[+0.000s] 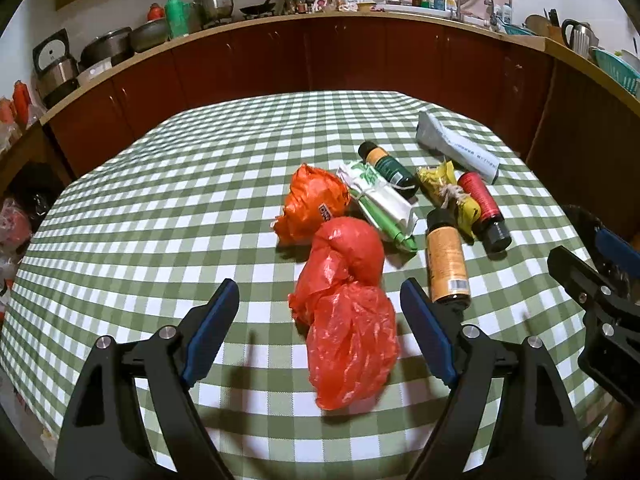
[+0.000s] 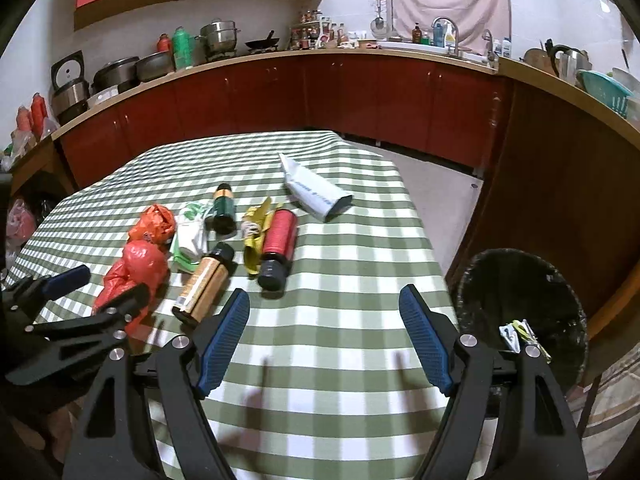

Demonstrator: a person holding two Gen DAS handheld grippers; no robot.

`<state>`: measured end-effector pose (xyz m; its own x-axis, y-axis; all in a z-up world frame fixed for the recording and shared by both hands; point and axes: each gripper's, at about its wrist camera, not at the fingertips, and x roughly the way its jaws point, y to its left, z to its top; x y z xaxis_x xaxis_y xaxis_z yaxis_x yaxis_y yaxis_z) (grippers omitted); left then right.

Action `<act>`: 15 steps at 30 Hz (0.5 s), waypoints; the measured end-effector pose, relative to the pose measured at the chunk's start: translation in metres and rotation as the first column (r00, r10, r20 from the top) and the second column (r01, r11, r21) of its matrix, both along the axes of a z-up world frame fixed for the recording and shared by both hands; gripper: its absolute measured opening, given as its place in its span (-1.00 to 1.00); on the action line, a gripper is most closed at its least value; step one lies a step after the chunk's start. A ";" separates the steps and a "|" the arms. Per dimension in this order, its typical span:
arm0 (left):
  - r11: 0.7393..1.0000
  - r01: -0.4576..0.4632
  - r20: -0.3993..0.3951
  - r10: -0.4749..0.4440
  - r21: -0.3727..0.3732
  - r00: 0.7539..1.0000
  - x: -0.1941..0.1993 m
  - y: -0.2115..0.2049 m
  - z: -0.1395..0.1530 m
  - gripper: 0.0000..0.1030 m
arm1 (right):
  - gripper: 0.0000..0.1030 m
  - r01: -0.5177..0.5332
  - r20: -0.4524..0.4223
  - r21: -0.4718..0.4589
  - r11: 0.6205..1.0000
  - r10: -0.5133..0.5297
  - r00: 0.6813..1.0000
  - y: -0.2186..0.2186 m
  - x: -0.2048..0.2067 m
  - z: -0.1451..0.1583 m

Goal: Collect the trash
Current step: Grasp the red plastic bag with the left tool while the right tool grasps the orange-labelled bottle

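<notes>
A pile of trash lies on the green checked table (image 1: 160,208). A red plastic bag (image 1: 348,320) lies between the open fingers of my left gripper (image 1: 320,320), not gripped. Behind it are an orange bag (image 1: 312,200), a white and green wrapper (image 1: 380,204), a dark green bottle (image 1: 390,164), an orange bottle (image 1: 446,264), a yellow wrapper (image 1: 444,188), a red bottle (image 1: 484,208) and a white tube (image 1: 456,144). My right gripper (image 2: 324,328) is open and empty above the table's near right part. A black trash bin (image 2: 520,304) stands right of the table.
Red kitchen cabinets and a counter (image 2: 360,56) with pots, bottles and a sink run behind the table. A wooden cabinet (image 2: 560,184) stands at the right behind the bin. The bin holds a small wrapper (image 2: 516,332). Bags sit at the far left.
</notes>
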<state>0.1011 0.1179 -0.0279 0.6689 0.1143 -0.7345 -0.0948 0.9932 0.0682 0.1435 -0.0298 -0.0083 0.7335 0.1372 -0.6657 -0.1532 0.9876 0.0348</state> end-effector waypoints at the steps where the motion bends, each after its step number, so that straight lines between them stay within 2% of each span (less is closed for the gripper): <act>1: 1.000 0.001 -0.002 -0.001 -0.004 1.000 0.001 0.001 -0.001 0.45 | 0.45 -0.004 -0.001 -0.003 1.000 0.004 1.000 0.002 0.000 0.000; 3: 1.000 0.007 -0.015 -0.007 -0.017 1.000 0.003 0.004 -0.005 0.24 | 0.45 -0.014 -0.004 -0.007 1.000 0.013 1.000 0.007 -0.001 -0.002; 5: 0.999 0.014 -0.029 -0.015 -0.034 0.999 0.005 0.007 -0.009 -0.07 | 0.45 -0.024 -0.008 -0.011 1.000 0.023 1.000 0.013 0.000 -0.003; 6: 0.999 0.017 -0.035 -0.019 -0.040 0.999 0.006 0.007 -0.010 -0.13 | 0.45 -0.028 -0.010 -0.014 1.000 0.028 1.000 0.016 0.001 -0.003; 10: 0.998 0.032 -0.026 -0.034 -0.049 0.999 0.002 0.011 -0.011 -0.22 | 0.45 -0.047 -0.012 -0.017 0.999 0.047 0.999 0.026 0.003 -0.003; 15: 0.998 0.012 -0.017 -0.013 -0.061 1.000 -0.008 0.027 -0.009 -0.24 | 0.45 -0.078 -0.014 -0.019 0.997 0.078 0.997 0.042 0.006 -0.003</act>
